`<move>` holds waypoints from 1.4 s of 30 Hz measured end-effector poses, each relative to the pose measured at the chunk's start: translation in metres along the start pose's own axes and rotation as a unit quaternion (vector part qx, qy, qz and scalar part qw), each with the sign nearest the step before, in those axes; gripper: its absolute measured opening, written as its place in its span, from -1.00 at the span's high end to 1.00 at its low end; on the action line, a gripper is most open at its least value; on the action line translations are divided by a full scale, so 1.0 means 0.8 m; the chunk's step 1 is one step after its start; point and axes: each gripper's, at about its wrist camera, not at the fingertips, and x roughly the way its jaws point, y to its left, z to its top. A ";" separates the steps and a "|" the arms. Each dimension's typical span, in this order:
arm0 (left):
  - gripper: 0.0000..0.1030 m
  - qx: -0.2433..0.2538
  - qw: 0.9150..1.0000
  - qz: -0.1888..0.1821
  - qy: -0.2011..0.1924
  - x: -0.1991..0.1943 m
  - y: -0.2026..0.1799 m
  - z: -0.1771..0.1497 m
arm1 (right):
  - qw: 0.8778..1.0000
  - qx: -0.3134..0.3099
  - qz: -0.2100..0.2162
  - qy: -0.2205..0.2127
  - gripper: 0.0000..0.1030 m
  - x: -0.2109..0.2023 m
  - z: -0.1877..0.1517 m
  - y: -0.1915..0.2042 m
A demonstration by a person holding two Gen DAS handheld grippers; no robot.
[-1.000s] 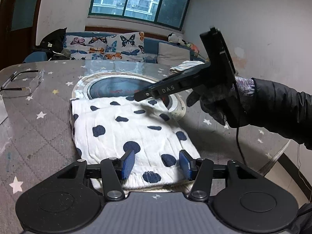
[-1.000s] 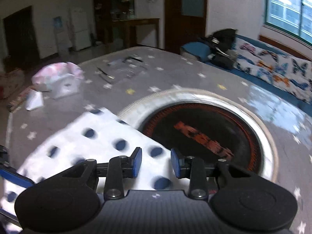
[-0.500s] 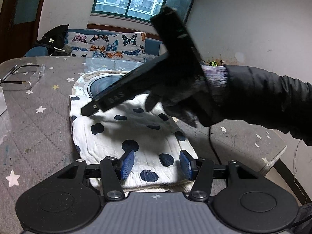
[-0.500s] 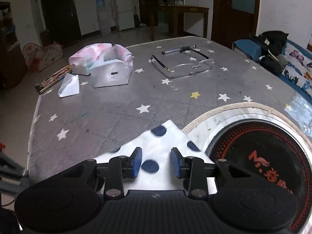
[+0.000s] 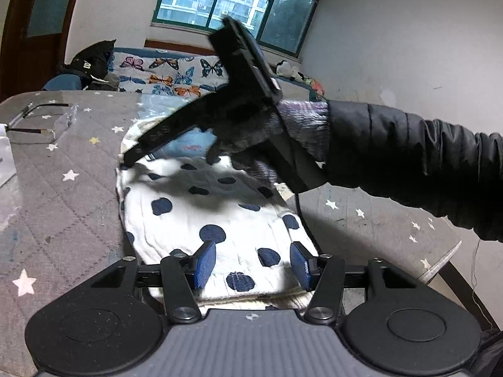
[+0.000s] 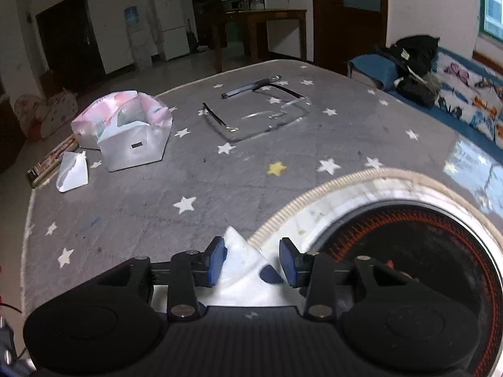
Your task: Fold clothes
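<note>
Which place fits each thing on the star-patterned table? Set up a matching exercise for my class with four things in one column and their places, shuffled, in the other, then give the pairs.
Things:
1. polka-dot garment
2. clear glasses
3. tissue pack
4. black bag

Places:
A. on the butterfly-print sofa beyond the table
B. near the table's far left edge in the right wrist view
C. folded flat, its far corner between the open fingers of the right gripper
D. beside a black pen, far side of the table

Pairs: 1-C, 2-D, 3-B, 4-A
</note>
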 end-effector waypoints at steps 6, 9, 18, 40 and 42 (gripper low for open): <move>-0.10 -0.008 1.000 0.020 -0.015 -0.034 0.008 -0.003 | 0.999 0.021 -0.026 -0.001 0.13 -0.037 -0.022 -0.029; -0.12 -0.013 0.999 0.031 -0.022 -0.052 0.012 -0.005 | 0.998 0.051 -0.033 0.000 0.13 -0.051 -0.038 -0.052; -0.17 -0.031 0.997 0.062 0.025 -0.067 0.028 -0.032 | 0.994 0.105 -0.018 0.015 0.17 -0.061 -0.070 -0.083; -0.32 0.005 0.995 0.077 0.061 -0.020 0.033 -0.038 | 0.987 0.136 -0.090 0.000 0.75 -0.109 -0.119 -0.077; -0.34 0.009 0.995 0.077 0.055 -0.015 0.036 -0.032 | 0.984 0.141 -0.108 -0.002 0.75 -0.121 -0.128 -0.075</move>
